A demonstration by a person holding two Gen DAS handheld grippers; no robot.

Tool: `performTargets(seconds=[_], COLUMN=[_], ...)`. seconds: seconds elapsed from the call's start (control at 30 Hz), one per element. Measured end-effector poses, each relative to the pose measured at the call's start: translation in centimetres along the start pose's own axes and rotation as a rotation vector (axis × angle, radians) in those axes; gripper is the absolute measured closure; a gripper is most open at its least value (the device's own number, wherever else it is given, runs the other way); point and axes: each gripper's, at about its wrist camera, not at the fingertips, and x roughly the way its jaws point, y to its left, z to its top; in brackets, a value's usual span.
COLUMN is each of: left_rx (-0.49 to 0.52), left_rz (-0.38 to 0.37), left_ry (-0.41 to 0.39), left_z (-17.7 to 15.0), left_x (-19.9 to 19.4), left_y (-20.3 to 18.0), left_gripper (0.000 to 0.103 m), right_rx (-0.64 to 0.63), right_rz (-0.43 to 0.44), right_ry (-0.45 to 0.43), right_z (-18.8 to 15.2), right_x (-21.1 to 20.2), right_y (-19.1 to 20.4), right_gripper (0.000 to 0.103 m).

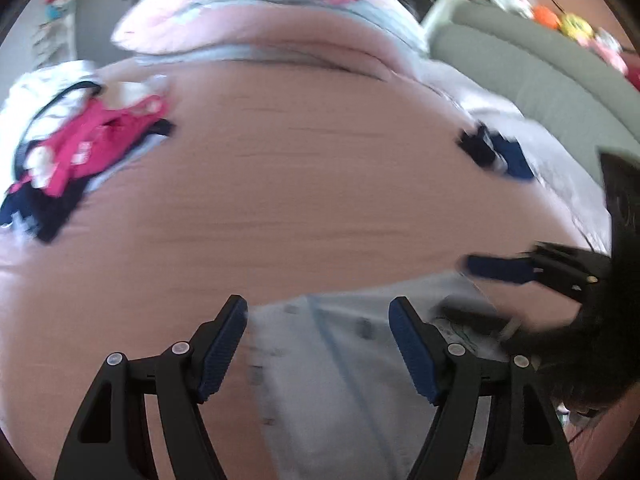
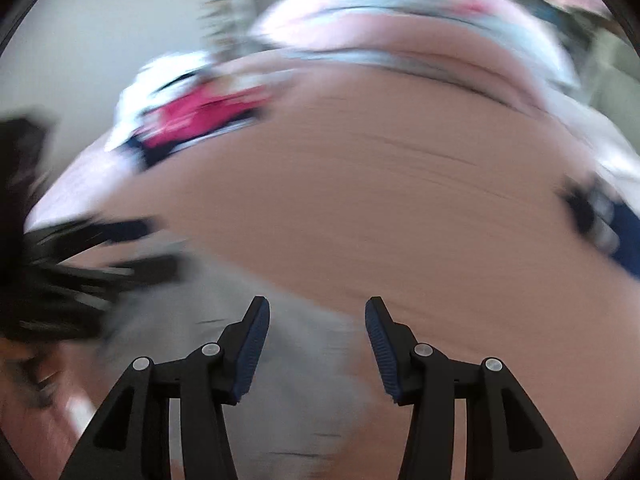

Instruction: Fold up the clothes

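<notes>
A: Left wrist view, item one: bed [image 1: 320, 200], pink sheet. Item two: pale blue garment [image 1: 352, 360], near edge, long axis running near to far.

B: Grippers?

A: Left gripper [image 1: 318, 344] released, jaws straddling the garment, nearer. Right gripper [image 2: 316, 350] released, empty, over the garment's right edge.

Motion blur smears the right wrist view: the clothes pile [image 2: 192, 120] at upper left is only streaks of pink, white and navy. The left gripper [image 2: 120, 248] at the left edge is a dark smudge, its jaws unreadable. The pale garment [image 1: 340, 380] runs off the bottom of the left wrist view.
</notes>
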Motion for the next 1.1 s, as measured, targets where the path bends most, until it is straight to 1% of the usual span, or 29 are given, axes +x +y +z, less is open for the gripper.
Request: performTargets(seconds=[0.03,0.07,0.1,0.13,0.17,0.23,0.27,0.33,0.37,0.4,0.43,0.47,0.5,0.57,0.6,0.67,0.7,0.73,0.77,0.8,0.83,0.9,0.93,0.97,1.0,1.03,1.1], left_rx=[0.001,-0.014,-0.031,-0.060,-0.091,-0.148,-0.155,-0.153,-0.156,-0.173,-0.202,-0.225,-0.225,-0.178,-0.148,-0.100,-0.078,-0.069,-0.102,-0.136,-0.163,-0.154,-0.135,-0.116,-0.096,-0.076,-0.026], left_rz=[0.013,0.019,0.026,0.037,0.040,0.051,0.078,0.171,0.197,0.196,0.164,0.115,0.072,-0.001,-0.016,-0.012,0.028,0.088,0.113,0.137,0.163,0.210,0.192,0.167,0.111,0.059,0.011], left_ry=[0.019,0.025,0.027,0.017,0.007,-0.010,0.002,0.045,0.053,0.046,0.017,-0.021,-0.048,-0.070,-0.054,0.009,0.043,0.065,0.049,0.033,0.014,-0.045,-0.057,-0.063,-0.043,-0.020,0.013], left_z=[0.1,0.2,0.3,0.5,0.6,0.8,0.6,0.2,-0.2,-0.3,-0.8,-0.7,-0.8,-0.9,-0.9,-1.1,-1.2,-1.3,-1.2,-1.1,-0.9,-0.8,-1.0,-1.3,-1.8,-2.7,-4.1], left_x=[0.6,1.0,1.2,0.9,0.3,-0.7,-0.8,-0.3,-0.2,-0.4,-1.1,-1.9,-2.6,-3.3,-2.9,-1.3,-0.3,0.5,0.3,0.2,-0.1,-1.4,-2.3,-3.1,-3.5,-4.0,-4.4], left_y=[0.1,0.5,0.9,1.7,2.5,4.1,4.7,5.5,5.6,5.9,6.2,6.1,5.5,4.0,3.3,2.3,2.1,2.0,2.3,2.5,2.7,2.2,1.6,1.0,0.2,-0.8,-2.7], left_gripper=[0.035,0.035,0.036,0.036,0.035,0.035,0.035,0.035,0.036,0.036,0.036,0.036,0.036,0.035,0.035,0.035,0.035,0.032,0.032,0.032,0.032,0.032,0.032,0.032,0.032,0.032,0.032], right_rx=[-0.045,-0.063,-0.049,-0.006,0.030,0.064,0.072,0.088,0.096,0.116,0.142,0.164,0.178,0.176,0.170,0.156,0.151,0.145,0.128,0.116,0.125,0.205,0.231,0.231,0.223,0.205,0.181], right_rz=[-0.026,-0.079,-0.107,-0.112,-0.146,-0.250,-0.280,-0.347,-0.357,-0.350,-0.342,-0.326,-0.303,-0.251,-0.224,-0.149,-0.090,-0.055,-0.085,-0.142,-0.182,-0.242,-0.263,-0.259,-0.241,-0.206,-0.131], right_ry=[0.035,0.052,0.051,0.045,0.050,0.060,0.064,0.085,0.089,0.084,0.075,0.061,0.036,-0.011,-0.031,-0.041,-0.020,0.016,0.061,0.090,0.090,0.085,0.065,0.038,0.017,0.003,-0.005], right_z=[-0.2,-0.5,-0.7,-0.9,-0.8,-0.8,-0.8,-1.1,-1.2,-1.3,-1.1,-1.0,-0.8,-0.7,-0.7,-0.7,-0.9,-1.1,-1.6,-2.1,-2.4,-2.6,-2.6,-2.6,-2.8,-3.1,-3.9], right_x=[1.1,2.1,2.8,3.1,3.1,3.0,3.0,2.9,2.9,2.6,2.2,1.8,1.0,-0.6,-1.3,-2.2,-2.0,-1.5,-0.8,-0.3,-0.4,-1.4,-2.3,-3.1,-3.9,-4.5,-5.2], right_y=[1.1,1.5,1.2,0.4,-0.5,-2.1,-2.8,-3.7,-3.9,-4.2,-4.4,-4.5,-4.4,-3.8,-3.4,-2.7,-2.4,-2.2,-2.0,-2.0,-2.4,-4.0,-4.6,-4.7,-4.4,-3.6,-1.8], right_gripper=[0.057,0.057,0.056,0.055,0.055,0.054,0.054,0.055,0.055,0.055,0.055,0.054,0.055,0.054,0.054,0.054,0.054,0.054,0.054,0.054,0.054,0.054,0.054,0.054,0.054,0.054,0.054])
